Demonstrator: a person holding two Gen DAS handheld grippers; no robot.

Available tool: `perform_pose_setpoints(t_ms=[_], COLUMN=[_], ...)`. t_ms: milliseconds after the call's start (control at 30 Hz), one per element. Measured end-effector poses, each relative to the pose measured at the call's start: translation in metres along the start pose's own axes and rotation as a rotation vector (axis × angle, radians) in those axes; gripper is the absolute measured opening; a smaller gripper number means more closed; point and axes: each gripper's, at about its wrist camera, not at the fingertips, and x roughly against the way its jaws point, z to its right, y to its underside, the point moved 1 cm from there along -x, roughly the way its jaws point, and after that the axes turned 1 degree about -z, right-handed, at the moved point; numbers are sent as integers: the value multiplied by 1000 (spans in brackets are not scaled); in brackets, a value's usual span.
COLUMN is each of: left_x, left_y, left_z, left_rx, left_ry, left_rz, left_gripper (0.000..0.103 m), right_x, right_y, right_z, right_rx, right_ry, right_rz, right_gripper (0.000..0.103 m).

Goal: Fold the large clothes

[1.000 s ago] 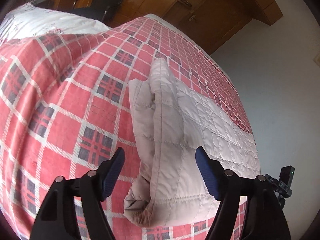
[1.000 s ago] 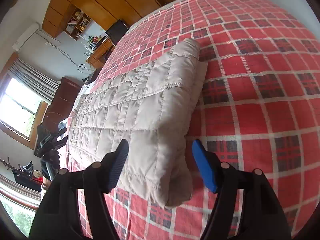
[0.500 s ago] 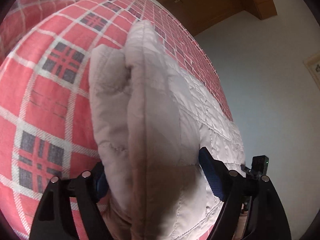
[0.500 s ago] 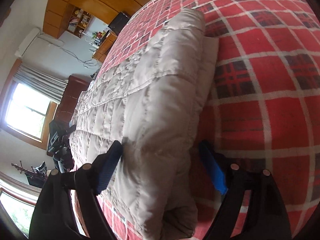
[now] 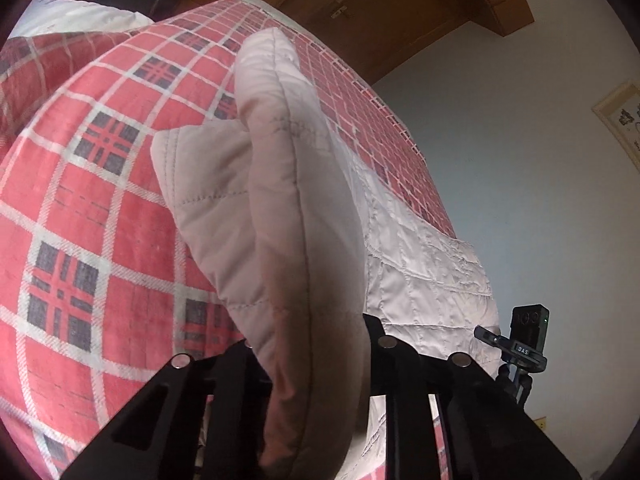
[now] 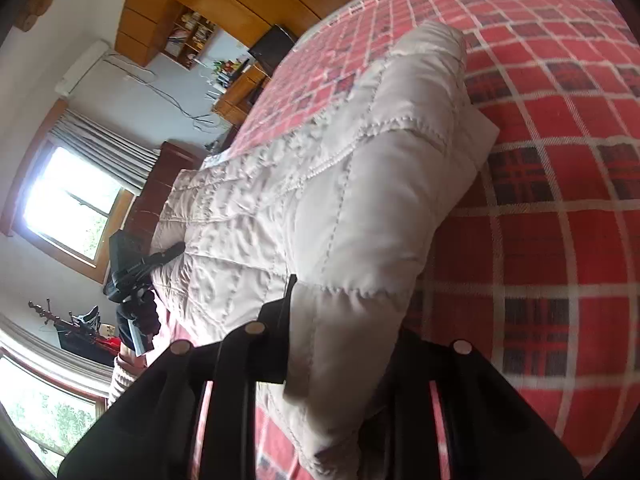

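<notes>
Left claw [image 5: 308,364]: closed in tight on the near corner of the pale beige quilted padded jacket [image 5: 280,208], the thick folded edge bulging up between its black fingers.
Right claw [image 6: 340,320]: clamped on the jacket's other near corner [image 6: 348,312], padding squeezed between the two black arms, fingertips buried in the cloth.
Jacket: it lies folded into a long slab on the red, white and dark checked bed cover [image 5: 88,208], stretching away from both claws toward the far side of the bed; an under-layer peeks out along the fold in both views.
Bed: the checked cover [image 6: 560,208] spreads wide on either side of the jacket.
Beyond, right wrist view: the other handheld claw [image 6: 132,268] sits at the jacket's left end, with a bright window [image 6: 68,204] and grey curtains behind.
Beyond, left wrist view: wooden cabinets [image 5: 400,8] and a plain pale wall [image 5: 540,200].
</notes>
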Motion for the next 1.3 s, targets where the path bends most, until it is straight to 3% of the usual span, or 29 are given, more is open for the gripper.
perform_pose_setpoints(t_ms=[133,333,600,833,1033,1200,1300], left_x=[26,59,69,57,57,69,96], left_y=[26,80,144,172,186,180,168], left_z=[28,50,39,0,-5,3,5], left_rx=[-43,-69,-69,-44,-48,-46,-38], left_ry=[42,93,81,50,43,-21,-60], left_rz=[-7,-46,-87,-84,-82,-87,-31], left_gripper=[19,20,21,33,39,47,47], right_x=[33,73,80,55,44,51,62], right_y=[20,80,147,158,170,169,161], right_z=[-21,-37,-35,-13,7,-1,-10], right_rx=[35,48,13,-36,-84,-51,-40], right_ry=[-5,-12,17,55,11,51,98], right_rz=[13,3,-43,-65,-70,-56,-33], right_gripper=[20,20,20,27,31,44,46])
